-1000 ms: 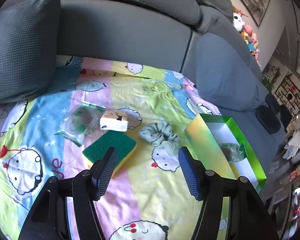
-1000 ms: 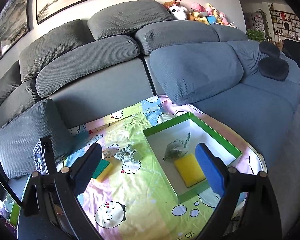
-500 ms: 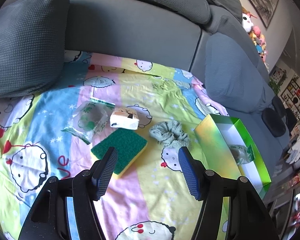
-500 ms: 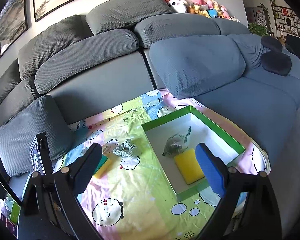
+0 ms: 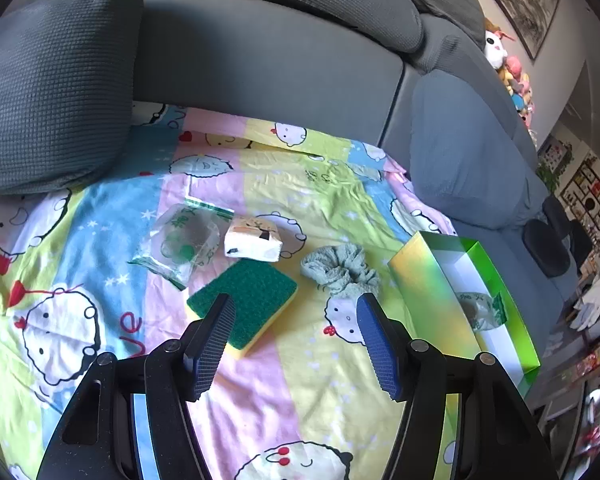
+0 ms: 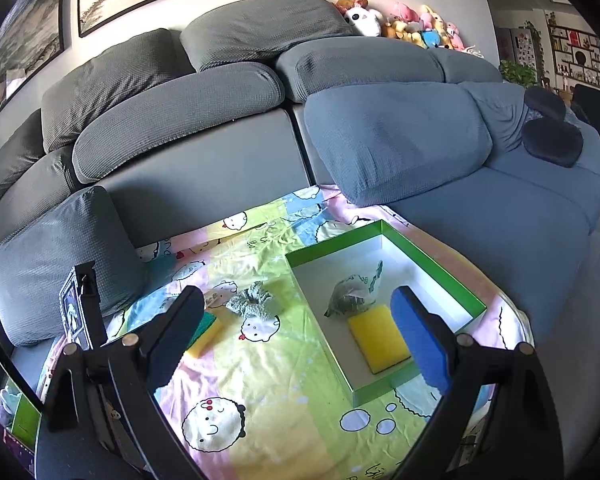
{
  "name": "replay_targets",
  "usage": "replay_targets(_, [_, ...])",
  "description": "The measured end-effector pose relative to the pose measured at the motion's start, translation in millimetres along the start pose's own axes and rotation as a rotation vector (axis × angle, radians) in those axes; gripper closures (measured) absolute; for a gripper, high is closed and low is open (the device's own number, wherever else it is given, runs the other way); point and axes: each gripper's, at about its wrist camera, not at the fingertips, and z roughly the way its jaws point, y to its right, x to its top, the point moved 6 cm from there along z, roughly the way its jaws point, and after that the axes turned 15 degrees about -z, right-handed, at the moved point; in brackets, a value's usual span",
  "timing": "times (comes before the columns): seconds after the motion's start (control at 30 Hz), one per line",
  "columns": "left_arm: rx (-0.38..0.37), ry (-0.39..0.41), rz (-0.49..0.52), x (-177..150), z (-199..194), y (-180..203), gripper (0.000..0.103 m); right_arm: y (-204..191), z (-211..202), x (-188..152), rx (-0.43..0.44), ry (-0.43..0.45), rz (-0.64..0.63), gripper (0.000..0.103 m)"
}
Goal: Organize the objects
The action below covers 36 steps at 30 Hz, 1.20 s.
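Left wrist view: my left claw point(image 5: 296, 308) hangs spread wide and empty above the cartoon sheet point(image 5: 112, 240), its left finger over the near corner of the green-topped sponge point(image 5: 246, 294). Beyond the sponge lie a clear bag point(image 5: 180, 242) and a small white packet point(image 5: 253, 238), touching; a grey-green scrunchie point(image 5: 340, 270) sits to the right. My right claw point(image 6: 300, 324) is spread and empty too, above the green-rimmed box point(image 6: 436, 266), which holds a yellow sponge point(image 6: 374, 338) and a filled bag point(image 6: 350, 294).
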Motion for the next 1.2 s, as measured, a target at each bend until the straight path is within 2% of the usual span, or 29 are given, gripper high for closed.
replay_targets(1.2, [-0.009, 0.002, -0.011, 0.8, -4.9, -4.0, 0.04, -5.7, -2.7, 0.9, -0.007, 0.005, -0.028, 0.009])
